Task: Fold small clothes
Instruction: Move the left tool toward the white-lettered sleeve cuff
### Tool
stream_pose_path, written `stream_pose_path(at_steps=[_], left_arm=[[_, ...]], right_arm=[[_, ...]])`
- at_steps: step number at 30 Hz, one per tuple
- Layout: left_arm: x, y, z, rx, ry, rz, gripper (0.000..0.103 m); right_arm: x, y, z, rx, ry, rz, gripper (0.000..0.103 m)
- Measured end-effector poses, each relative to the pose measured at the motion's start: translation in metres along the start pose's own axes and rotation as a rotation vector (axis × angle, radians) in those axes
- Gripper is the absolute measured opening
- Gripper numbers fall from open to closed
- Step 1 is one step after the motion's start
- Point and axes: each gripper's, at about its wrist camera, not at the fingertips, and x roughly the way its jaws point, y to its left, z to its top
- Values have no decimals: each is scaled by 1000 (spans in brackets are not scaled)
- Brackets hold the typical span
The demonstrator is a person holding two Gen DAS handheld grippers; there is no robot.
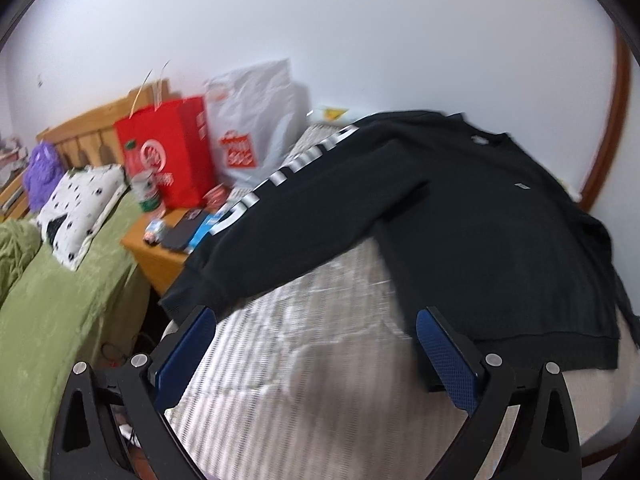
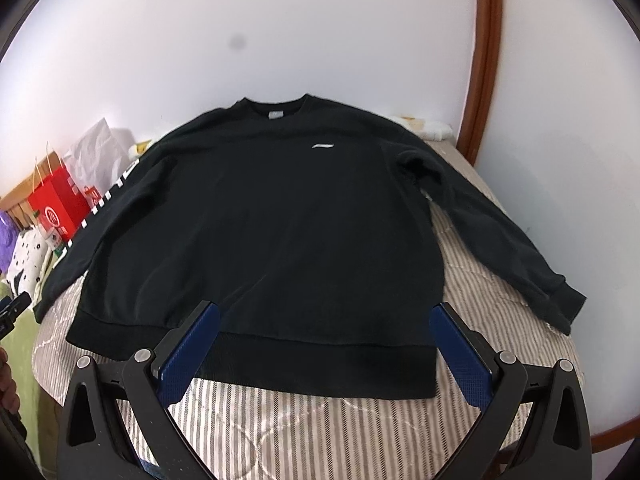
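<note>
Looking from the left wrist, the left gripper [image 1: 316, 320] hangs with its blue fingers [image 1: 448, 356] spread wide and empty, near the black sweatshirt [image 1: 480, 240] lying flat on the striped bed [image 1: 300, 360]; a red bag [image 1: 172, 152] stands far left. From the right wrist, the right gripper [image 2: 324, 320] is wide open too, holding nothing, fingers [image 2: 188, 352] over the sweatshirt's near hem [image 2: 320, 364].

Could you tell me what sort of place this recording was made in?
Most likely a home bedroom. A black sweatshirt lies flat on a bed with a striped cover; beside it are a wooden nightstand and a second bed with a pillow.
</note>
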Motion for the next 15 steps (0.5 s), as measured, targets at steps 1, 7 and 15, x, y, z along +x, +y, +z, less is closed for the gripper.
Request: stream_pose_path(at_steps=[1, 7, 15], left_arm=[[6, 6, -1, -9, 10, 8, 100], [43, 29, -6, -32, 77, 43, 94], [83, 43, -2, -13, 120, 76, 94]], right_arm=[[6, 3, 1, -1, 9, 3, 103], [32, 25, 6, -28, 39, 11, 103], [61, 63, 5, -110, 72, 40, 103]])
